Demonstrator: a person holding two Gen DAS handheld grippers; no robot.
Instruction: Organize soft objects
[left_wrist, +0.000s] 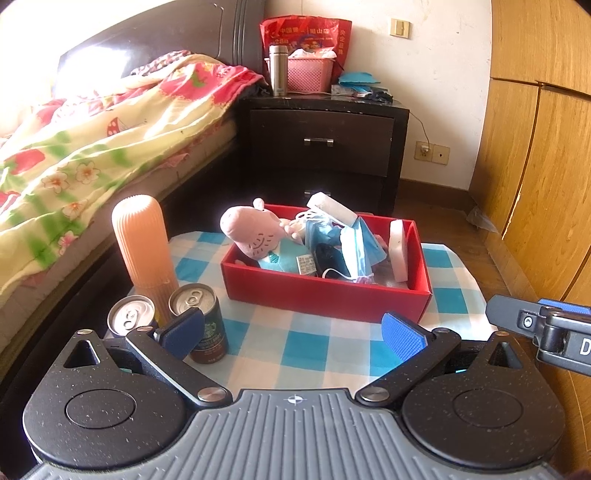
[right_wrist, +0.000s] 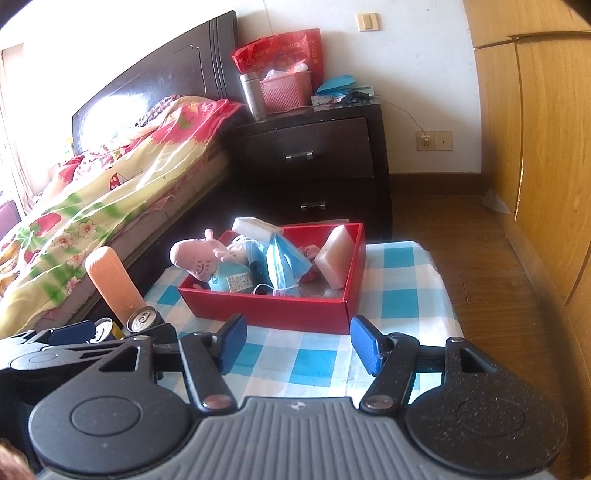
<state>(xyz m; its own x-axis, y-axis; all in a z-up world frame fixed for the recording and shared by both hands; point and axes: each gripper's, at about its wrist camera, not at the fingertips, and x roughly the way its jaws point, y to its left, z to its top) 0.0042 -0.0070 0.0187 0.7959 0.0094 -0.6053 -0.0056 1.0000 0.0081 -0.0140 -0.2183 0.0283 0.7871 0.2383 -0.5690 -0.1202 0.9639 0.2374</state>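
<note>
Both sets of fingers spread wide w/ nothing in them: left gripper (left_wrist: 293, 334) and right gripper (right_wrist: 295, 347) hover over the checked cloth (left_wrist: 306, 350), just short of the red box (left_wrist: 325, 295). The pig plush (left_wrist: 251, 236), masks (left_wrist: 354, 243) and sponges (left_wrist: 398, 249) are already in it, so looks basically done imo. Next: prob just tidy or back off.

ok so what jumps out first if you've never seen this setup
The red box mid-table on the blue checked cloth, with a pink plush pig, blue face masks and white sponges piled inside. Left of it stand a ribbed orange container and two drink cans.
</note>
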